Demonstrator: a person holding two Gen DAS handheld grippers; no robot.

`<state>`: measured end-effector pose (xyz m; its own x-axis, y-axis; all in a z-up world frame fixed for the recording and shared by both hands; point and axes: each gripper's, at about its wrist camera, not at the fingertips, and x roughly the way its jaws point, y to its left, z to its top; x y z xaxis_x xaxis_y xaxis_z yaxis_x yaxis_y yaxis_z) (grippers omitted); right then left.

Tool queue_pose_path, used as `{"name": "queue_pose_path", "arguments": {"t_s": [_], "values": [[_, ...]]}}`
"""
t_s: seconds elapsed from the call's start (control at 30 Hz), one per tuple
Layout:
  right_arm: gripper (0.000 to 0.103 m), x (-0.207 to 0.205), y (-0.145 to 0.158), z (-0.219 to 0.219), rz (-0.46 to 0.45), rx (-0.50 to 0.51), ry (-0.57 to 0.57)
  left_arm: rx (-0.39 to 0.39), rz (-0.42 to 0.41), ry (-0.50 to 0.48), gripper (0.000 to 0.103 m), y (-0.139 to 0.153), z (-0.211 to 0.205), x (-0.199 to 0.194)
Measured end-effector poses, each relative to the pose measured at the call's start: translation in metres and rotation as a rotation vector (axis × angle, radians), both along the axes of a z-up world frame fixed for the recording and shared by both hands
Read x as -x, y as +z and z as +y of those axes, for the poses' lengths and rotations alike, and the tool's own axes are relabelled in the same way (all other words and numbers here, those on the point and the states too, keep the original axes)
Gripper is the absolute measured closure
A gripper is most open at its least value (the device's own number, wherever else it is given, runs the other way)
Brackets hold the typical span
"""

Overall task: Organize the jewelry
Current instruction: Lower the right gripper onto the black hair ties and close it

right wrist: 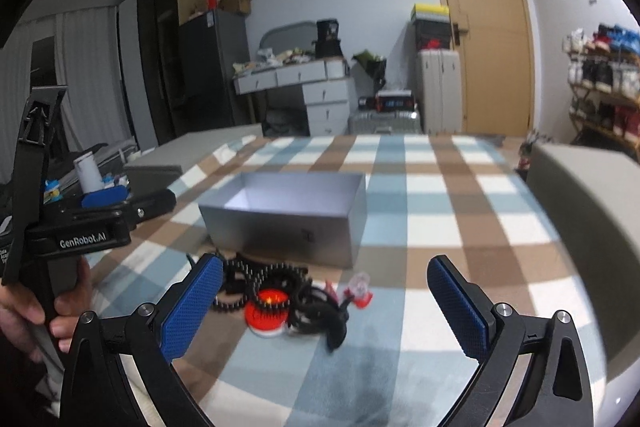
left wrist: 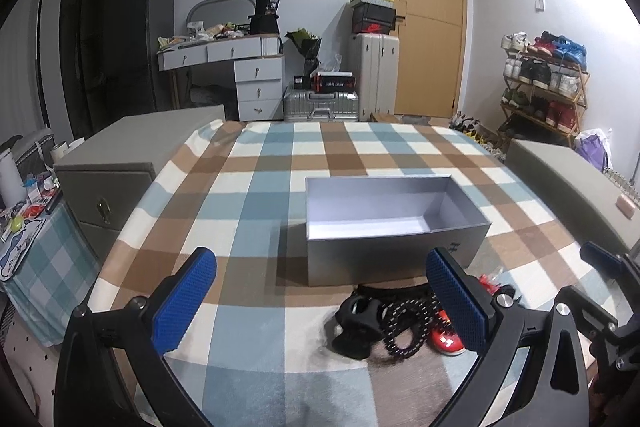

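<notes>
I hold my left gripper [left wrist: 320, 307] low over the checked cloth [left wrist: 248, 187], its blue pads spread wide and empty, aimed past the jewelry pile [left wrist: 400, 323] toward the open grey box [left wrist: 392, 227]. My right gripper [right wrist: 324, 311] hangs level, jaws just as wide and holding nothing, with the pile [right wrist: 280, 299] on the cloth just before the box [right wrist: 288, 215]. My left hand [right wrist: 32, 311] wraps the other gripper's handle at the left edge

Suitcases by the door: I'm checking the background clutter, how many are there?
2. A silver suitcase lies flat on the floor beside the white drawers; a pale upright suitcase stands just left of the door, boxes stacked on top. Others may be hidden behind them.
</notes>
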<state>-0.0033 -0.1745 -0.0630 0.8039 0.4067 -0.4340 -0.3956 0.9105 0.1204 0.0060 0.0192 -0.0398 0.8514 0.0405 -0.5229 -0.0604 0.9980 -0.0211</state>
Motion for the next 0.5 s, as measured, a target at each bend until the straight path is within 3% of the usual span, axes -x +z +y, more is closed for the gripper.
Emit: {"name": "queue_pose_path", "arguments": {"t_s": [0.5], "values": [[0.018,-0.031,-0.037,0.001,0.238,-0.130,0.042,-0.010,0.081,0.008,0.001,-0.023,0.013,0.009]]}}
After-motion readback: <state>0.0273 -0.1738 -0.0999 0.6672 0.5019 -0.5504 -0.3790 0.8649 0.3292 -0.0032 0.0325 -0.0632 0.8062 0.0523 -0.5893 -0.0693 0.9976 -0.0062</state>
